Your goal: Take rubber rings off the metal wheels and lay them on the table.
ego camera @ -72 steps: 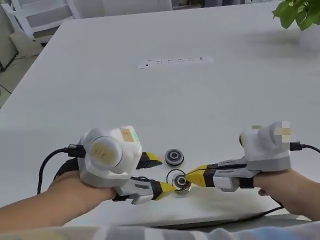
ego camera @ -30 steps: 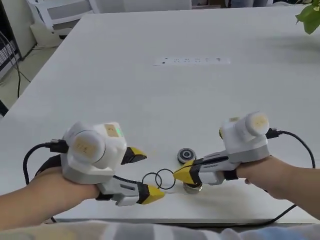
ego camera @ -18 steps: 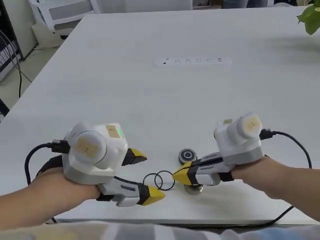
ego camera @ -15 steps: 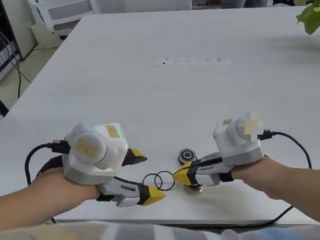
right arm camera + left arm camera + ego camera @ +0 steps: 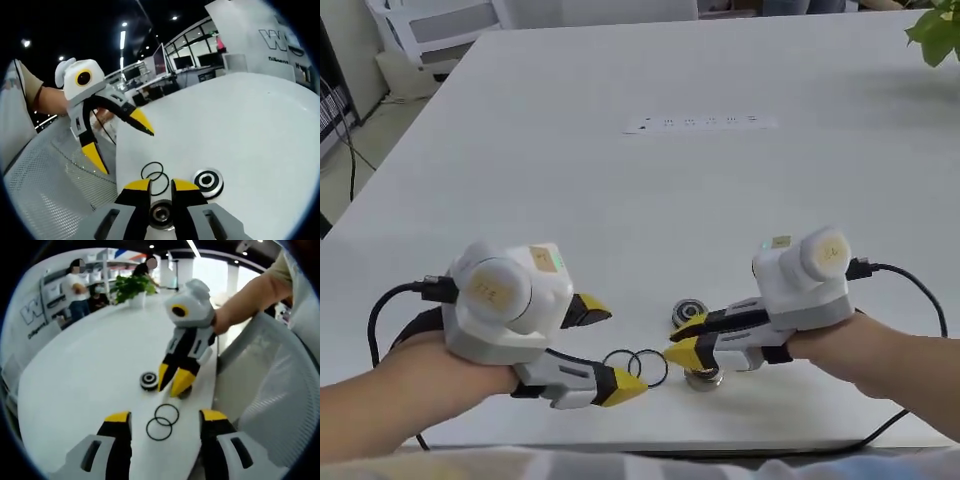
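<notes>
Left gripper [image 5: 610, 347] sits low over the near edge of the white table [image 5: 620, 200], held in the person's left hand, with its yellow-tipped jaws spread wide and nothing between them. Just ahead of those jaws, two thin black rubber rings [image 5: 635, 363] lie flat on the table, overlapping a little at their edges; in the left gripper view they rest in the open space between the two jaw tips. Facing it from the other side, the right gripper [image 5: 685, 338] points toward the rings, its jaws drawn narrow with only a small gap at the tips. In the right gripper view a bare metal wheel [image 5: 161, 214] sits between the jaws, back behind the tips, but I cannot tell whether they actually pinch it; in the head view this wheel stands on the table just under the gripper's lower jaw. A second wheel [image 5: 688, 312], dark around its rim, lies flat on the table just beyond the right gripper's tips, apart from both grippers and near the rings. Farther across the table a white power strip [image 5: 700, 122] lies along the middle, and a leafy green plant [image 5: 935, 30] reaches in at the far right corner. A black cable [image 5: 910, 290] trails back from the right gripper over the person's forearm.
</notes>
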Demonstrator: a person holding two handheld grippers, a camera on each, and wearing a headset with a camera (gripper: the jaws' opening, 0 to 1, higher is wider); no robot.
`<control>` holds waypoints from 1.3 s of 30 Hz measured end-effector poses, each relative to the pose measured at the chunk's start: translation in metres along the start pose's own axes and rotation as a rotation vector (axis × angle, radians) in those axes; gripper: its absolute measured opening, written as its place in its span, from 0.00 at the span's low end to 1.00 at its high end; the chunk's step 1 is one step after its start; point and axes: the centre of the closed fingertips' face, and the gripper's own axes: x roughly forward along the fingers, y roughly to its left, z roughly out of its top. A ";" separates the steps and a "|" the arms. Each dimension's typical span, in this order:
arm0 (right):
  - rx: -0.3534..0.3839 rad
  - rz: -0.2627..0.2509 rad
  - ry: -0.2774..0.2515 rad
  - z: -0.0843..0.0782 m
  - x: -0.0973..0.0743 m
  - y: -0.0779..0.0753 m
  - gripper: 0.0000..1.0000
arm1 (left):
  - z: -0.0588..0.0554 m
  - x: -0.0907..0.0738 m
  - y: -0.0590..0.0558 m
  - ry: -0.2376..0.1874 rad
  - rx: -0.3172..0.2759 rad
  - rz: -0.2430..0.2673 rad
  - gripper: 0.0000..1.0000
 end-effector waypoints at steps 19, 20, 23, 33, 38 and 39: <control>0.007 -0.141 -0.104 0.009 -0.040 -0.035 0.21 | 0.015 0.024 0.019 0.012 0.015 -0.001 0.50; 0.005 -0.148 -0.102 0.008 -0.041 -0.037 0.21 | 0.016 0.027 0.020 0.013 0.015 -0.001 0.50; -0.004 -0.163 -0.099 0.005 -0.040 -0.042 0.22 | 0.016 0.034 0.022 0.019 0.011 -0.007 0.48; -0.037 -0.175 -0.069 -0.008 -0.033 -0.046 0.23 | 0.016 0.048 0.027 0.037 0.011 -0.009 0.44; -0.041 -0.177 -0.064 -0.010 -0.029 -0.045 0.23 | 0.016 0.054 0.029 0.040 0.002 -0.010 0.41; -0.044 -0.177 -0.061 -0.011 -0.029 -0.045 0.22 | 0.016 0.055 0.029 0.040 0.002 -0.010 0.41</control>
